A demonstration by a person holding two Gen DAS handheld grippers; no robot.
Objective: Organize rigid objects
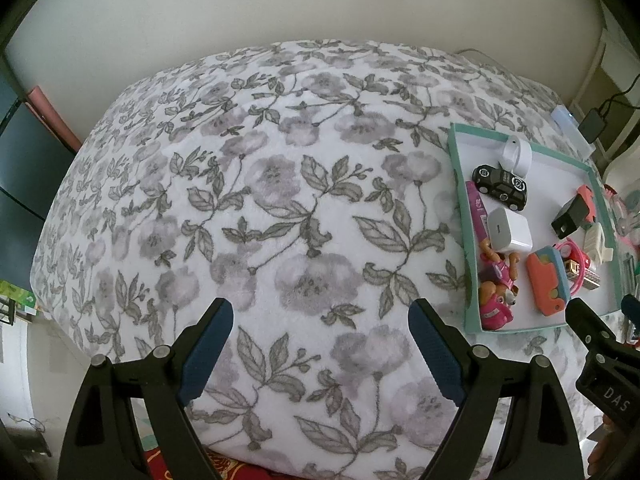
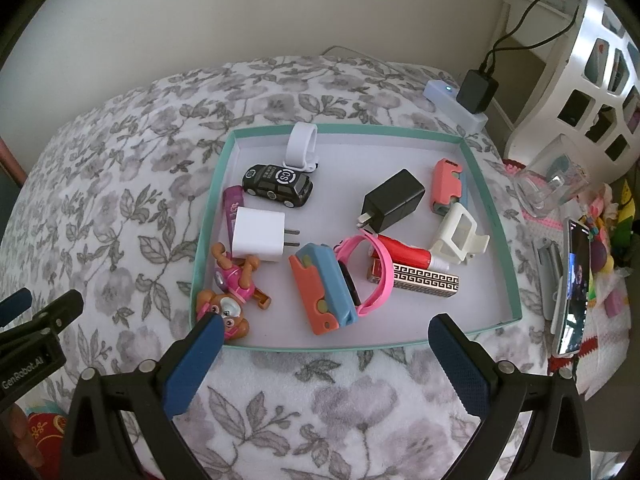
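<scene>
A teal-rimmed shallow box (image 2: 496, 216) (image 1: 460, 224) lies on the flowered blanket and holds several small items: a black toy car (image 2: 278, 186) (image 1: 500, 186), a white charger (image 2: 260, 236) (image 1: 510, 230), a black charger (image 2: 394, 200), an orange-and-blue case (image 2: 324, 292) (image 1: 546, 284), a pink watch (image 2: 376, 276), a patterned gold bar (image 2: 426, 282), pink puppy figures (image 2: 236, 276) (image 1: 496, 304) and a white ring strap (image 2: 302, 146). My right gripper (image 2: 324, 360) hangs open just before the box's near rim, nothing between its fingers. My left gripper (image 1: 320, 344) stands open over bare blanket, left of the box.
A white power strip (image 2: 454, 104) with a black adapter (image 2: 478, 92) sits behind the box. A phone on a stand (image 2: 576, 284), a clear cup (image 2: 552, 188) and bright toys crowd the right side. The flowered blanket (image 1: 240, 200) stretches wide to the left.
</scene>
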